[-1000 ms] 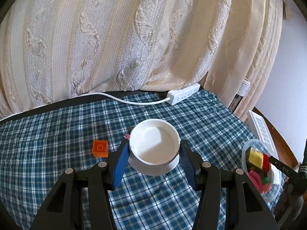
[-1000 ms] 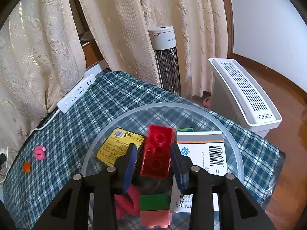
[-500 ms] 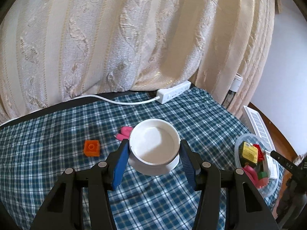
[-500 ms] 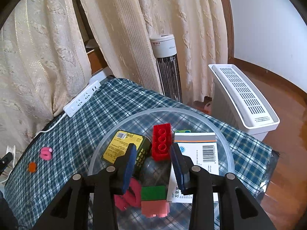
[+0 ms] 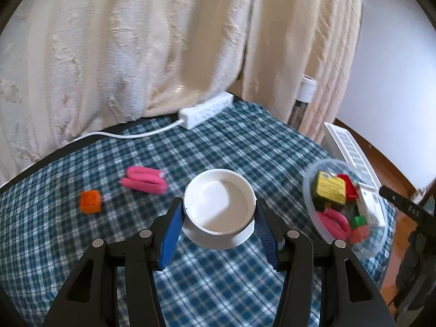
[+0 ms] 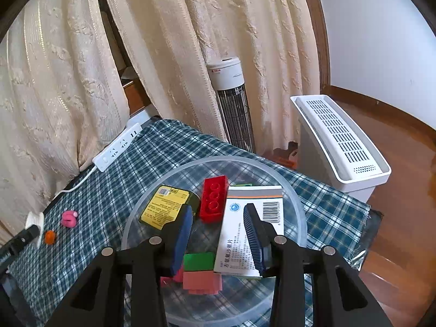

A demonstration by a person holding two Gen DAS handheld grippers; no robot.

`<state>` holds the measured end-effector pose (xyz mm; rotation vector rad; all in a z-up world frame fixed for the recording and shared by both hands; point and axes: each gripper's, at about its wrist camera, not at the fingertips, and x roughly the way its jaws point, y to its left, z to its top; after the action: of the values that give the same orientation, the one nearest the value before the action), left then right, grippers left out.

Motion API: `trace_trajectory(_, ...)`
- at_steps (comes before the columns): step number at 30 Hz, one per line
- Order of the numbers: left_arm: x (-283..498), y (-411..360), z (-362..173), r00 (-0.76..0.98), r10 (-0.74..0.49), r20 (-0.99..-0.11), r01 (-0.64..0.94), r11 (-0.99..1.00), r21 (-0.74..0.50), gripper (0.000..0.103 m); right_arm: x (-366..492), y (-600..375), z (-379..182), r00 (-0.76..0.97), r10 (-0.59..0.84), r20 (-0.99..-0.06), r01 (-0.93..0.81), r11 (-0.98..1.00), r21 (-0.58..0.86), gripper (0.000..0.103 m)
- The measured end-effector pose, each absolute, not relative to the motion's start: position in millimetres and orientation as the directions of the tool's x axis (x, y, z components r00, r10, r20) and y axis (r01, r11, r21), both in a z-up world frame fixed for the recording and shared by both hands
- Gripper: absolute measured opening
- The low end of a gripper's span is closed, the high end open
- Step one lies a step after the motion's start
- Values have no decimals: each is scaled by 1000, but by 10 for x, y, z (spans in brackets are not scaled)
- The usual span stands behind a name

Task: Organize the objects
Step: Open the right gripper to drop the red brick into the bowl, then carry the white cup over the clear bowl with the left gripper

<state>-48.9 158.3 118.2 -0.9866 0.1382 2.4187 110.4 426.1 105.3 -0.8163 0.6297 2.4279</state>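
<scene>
Since one second ago, red brick [image 6: 214, 199] has left the right tool [image 6: 216, 234] and lies in the clear round container [image 6: 293, 199]; right tool has backed off, jaws parted and holding nothing. Left view has swung, so pink curled piece [image 5: 144, 179] is now fully exposed.

Checked tabletop [image 5: 218, 286]: carries everything. Container sits at its right end as the collection point, likely chosen because it is within right-hand reach. Contents: white medicine box [image 6: 253, 218], yellow-labelled tin [image 6: 164, 207], red brick between them, green block [image 6: 199, 261] and pink block [image 6: 201, 280] nearest the camera.

White bowl [image 5: 219, 208]: clamped across its rim by left tool [image 5: 218, 231], held above the cloth, mouth up. Judgement: it is being carried toward a sorting spot; destination not determinable.

Power strip [image 5: 205, 110]: back edge, by the curtain.

Loose on the cloth at left: pink curled piece, orange brick [image 5: 90, 201]. Judgement: next candidates for the container.
</scene>
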Motion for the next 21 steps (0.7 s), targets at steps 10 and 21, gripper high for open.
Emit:
trace_trajectory(10, -174, 2184, 1073, -508, 482, -714, -611, -786, -96, 54, 1218, 4364, 1007, -716, 302, -630, -569, -775, 274, 44)
trace_trajectory(21, 59, 2776, 929, -409, 514, -754, -689, -716, -115, 54, 1347, 4518, 959, -739, 288, -609, -551, -779, 300, 46)
